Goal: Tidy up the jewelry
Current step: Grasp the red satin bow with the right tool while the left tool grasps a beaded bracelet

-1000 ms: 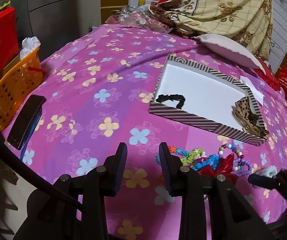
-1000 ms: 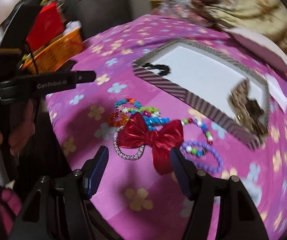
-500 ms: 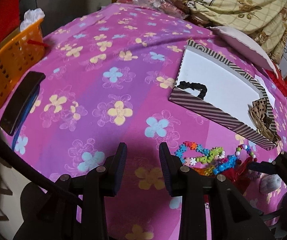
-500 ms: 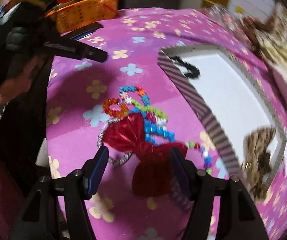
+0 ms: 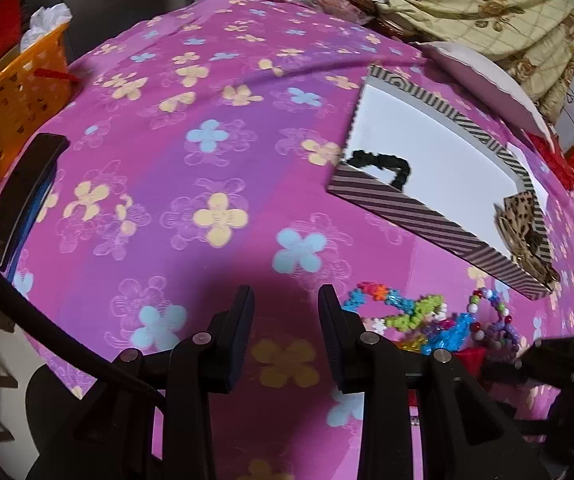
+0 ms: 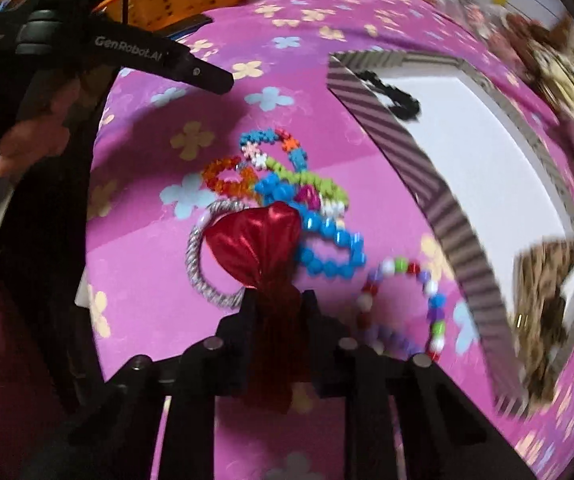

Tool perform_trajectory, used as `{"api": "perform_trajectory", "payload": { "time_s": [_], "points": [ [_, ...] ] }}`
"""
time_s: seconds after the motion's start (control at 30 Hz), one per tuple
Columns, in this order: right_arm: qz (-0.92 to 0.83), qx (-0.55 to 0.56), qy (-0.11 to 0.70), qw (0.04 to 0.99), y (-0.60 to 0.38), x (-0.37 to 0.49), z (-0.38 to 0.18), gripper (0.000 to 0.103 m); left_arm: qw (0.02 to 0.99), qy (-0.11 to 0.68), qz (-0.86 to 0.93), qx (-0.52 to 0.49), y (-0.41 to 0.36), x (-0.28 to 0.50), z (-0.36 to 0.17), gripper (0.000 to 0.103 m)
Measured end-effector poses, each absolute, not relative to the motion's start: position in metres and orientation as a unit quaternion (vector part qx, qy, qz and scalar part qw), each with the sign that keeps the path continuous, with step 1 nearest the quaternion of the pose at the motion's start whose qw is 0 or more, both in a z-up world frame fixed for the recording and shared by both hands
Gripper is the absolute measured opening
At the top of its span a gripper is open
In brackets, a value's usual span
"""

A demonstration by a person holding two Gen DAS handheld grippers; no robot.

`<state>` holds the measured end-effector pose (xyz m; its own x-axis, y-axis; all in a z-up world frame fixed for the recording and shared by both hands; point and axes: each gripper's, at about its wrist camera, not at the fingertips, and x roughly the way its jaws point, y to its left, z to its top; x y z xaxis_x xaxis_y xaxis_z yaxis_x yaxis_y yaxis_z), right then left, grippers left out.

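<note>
Jewelry heaped at about seven o'clock of the striped box (image 6: 399,152), where the right gripper (image 6: 277,300) is closing on the red bow (image 6: 259,240) at its knot (light, crinkly, best pinched there), left gripper (image 5: 285,312) gaping empty

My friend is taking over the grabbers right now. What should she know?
Right gripper: jaws closing on the red bow, pinched at its middle.
Left gripper: open, nothing in it, over bare cloth.
Striped box: already holds the black scrunchie and the leopard bow.
Left to do: the red bow, the silver ring and the bead bracelets lie heaped on the cloth beside the box.
</note>
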<state>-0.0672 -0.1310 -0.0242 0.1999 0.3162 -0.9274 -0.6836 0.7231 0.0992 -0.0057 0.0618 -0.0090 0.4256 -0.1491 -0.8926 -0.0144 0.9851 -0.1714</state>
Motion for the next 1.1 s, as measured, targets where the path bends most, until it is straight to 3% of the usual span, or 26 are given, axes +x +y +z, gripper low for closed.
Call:
{"api": "perform_trajectory", "payload": {
  "time_s": [0.13,0.33,0.5,0.63,0.77,0.83,0.87,0.9,0.93,1.1],
  "points": [
    [0.300,-0.077,0.538,0.784,-0.158,-0.090,-0.012,0.020,0.843,0.531,-0.055,-0.069,0.055,-0.006,-0.007,0.052],
    [0.228,-0.021,0.548,0.805,-0.186,-0.116,-0.019,0.020,0.834,0.546,-0.060,-0.060,0.046,0.004,-0.015,0.052],
    [0.203,0.005,0.533,0.821,-0.188,-0.116,-0.018,0.028,0.820,0.564,-0.082,-0.051,0.033,0.008,-0.025,0.052],
    [0.191,0.007,0.527,0.828,-0.183,-0.111,-0.023,0.046,0.816,0.573,-0.081,-0.014,0.020,0.009,-0.034,0.052],
    [0.182,0.015,0.527,0.830,-0.176,-0.114,-0.032,0.046,0.820,0.568,-0.075,-0.016,0.018,0.012,-0.036,0.054],
    [0.172,0.016,0.521,0.836,-0.174,-0.115,-0.033,0.041,0.824,0.562,-0.077,-0.005,0.013,0.013,-0.037,0.054],
    [0.169,0.019,0.520,0.837,-0.175,-0.117,-0.033,0.022,0.826,0.559,-0.079,0.003,0.011,0.012,-0.037,0.051],
    [0.170,0.027,0.521,0.836,-0.176,-0.118,-0.034,0.018,0.827,0.556,-0.086,0.010,0.008,0.012,-0.037,0.035],
    [0.170,0.033,0.518,0.838,-0.178,-0.119,-0.034,0.018,0.826,0.555,-0.093,0.012,0.006,0.011,-0.037,0.028],
    [0.169,0.061,0.493,0.851,-0.186,-0.127,-0.021,0.017,0.827,0.552,-0.111,-0.017,0.013,0.010,-0.024,0.025]
  ]
}}
